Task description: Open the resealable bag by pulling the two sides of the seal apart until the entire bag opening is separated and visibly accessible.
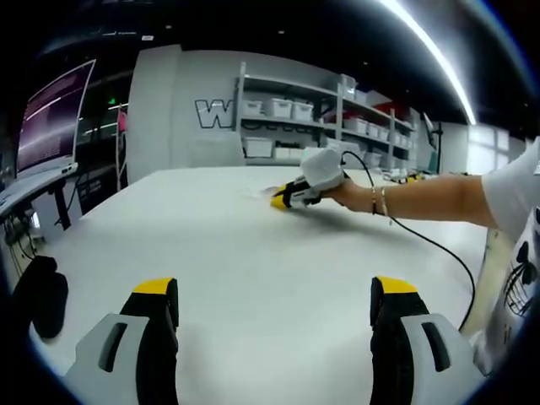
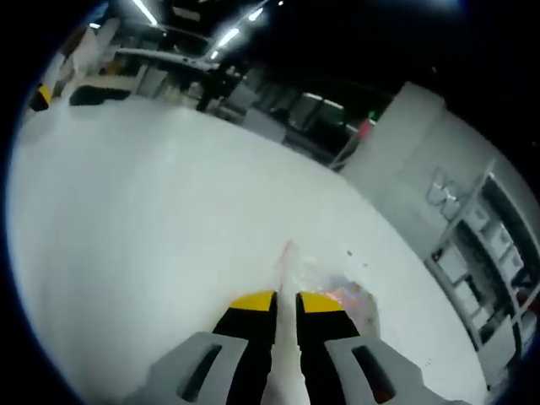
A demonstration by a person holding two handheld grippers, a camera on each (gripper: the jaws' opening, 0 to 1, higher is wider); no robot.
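The right gripper [image 2: 285,302] has its jaws pinched nearly shut on an edge of the resealable bag [image 2: 333,291], which lies flat on the white table [image 2: 152,219] just ahead of its tips. The left gripper [image 1: 274,291] hangs wide open, well apart from the bag. The thin, clear, crinkly film could slip free or drag across the smooth tabletop, since only one side appears held.
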